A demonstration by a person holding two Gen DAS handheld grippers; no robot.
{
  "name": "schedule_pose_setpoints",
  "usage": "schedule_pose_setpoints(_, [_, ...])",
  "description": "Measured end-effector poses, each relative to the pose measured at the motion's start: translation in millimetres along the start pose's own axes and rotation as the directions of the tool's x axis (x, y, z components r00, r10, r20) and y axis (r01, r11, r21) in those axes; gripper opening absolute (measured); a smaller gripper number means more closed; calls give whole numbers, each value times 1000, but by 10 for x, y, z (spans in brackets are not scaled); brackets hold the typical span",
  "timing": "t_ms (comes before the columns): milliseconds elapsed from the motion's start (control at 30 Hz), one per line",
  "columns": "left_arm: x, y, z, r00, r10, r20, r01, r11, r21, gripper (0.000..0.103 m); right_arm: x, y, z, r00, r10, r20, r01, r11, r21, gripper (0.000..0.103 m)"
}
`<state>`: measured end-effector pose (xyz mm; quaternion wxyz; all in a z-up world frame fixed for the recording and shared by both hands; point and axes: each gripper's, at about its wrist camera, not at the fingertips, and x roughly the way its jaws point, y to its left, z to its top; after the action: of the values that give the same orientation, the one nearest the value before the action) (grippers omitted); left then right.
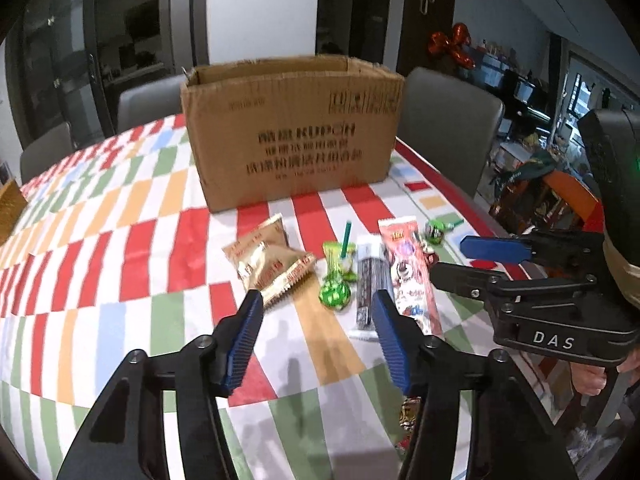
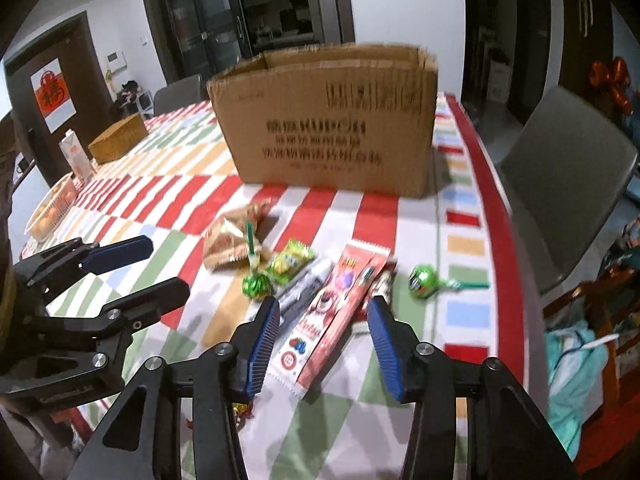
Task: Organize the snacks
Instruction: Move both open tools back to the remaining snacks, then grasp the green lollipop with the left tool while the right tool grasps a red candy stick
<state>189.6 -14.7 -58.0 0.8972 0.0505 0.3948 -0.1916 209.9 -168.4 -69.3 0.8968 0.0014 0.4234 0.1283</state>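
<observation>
An open cardboard box (image 1: 292,128) (image 2: 332,120) stands on the chequered tablecloth. In front of it lie beige snack packets (image 1: 268,264) (image 2: 232,240), a green lollipop (image 1: 335,294) (image 2: 256,284), a dark bar (image 1: 370,280), a long red packet (image 1: 408,264) (image 2: 336,320) and a second green lollipop (image 1: 436,232) (image 2: 422,276). My left gripper (image 1: 318,304) (image 2: 168,266) hovers open just short of the first lollipop and the dark bar. My right gripper (image 2: 323,306) (image 1: 448,258) is open over the near end of the red packet; nothing is held.
Grey chairs (image 1: 448,120) (image 2: 568,184) stand around the table. The table's red-bordered edge (image 2: 492,240) runs close on the right. A basket (image 2: 118,138), a carton (image 2: 76,156) and a fruit tray (image 2: 52,208) sit far left. A small red wrapped sweet (image 1: 412,412) lies near the front edge.
</observation>
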Motion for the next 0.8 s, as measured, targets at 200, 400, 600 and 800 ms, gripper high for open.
schedule_pose_setpoints(200, [231, 20, -72, 998, -41, -45, 42, 999, 14, 44, 197, -4, -103, 998, 10, -57, -8, 999, 34, 42])
schedule_pose_setpoints(400, [426, 4, -33, 995, -69, -70, 71, 997, 19, 41, 286, -63, -142, 996, 32, -89, -24, 996, 87, 39])
schedule_pose_setpoints(600, [569, -1, 35, 992, -91, -83, 93, 996, 15, 39, 388, -130, -176, 990, 70, -120, -51, 987, 149, 36])
schedule_pose_setpoints(800, [684, 29, 108, 989, -117, -93, 116, 993, -13, 37, 512, -196, -169, 984, 100, -148, -69, 977, 202, 34])
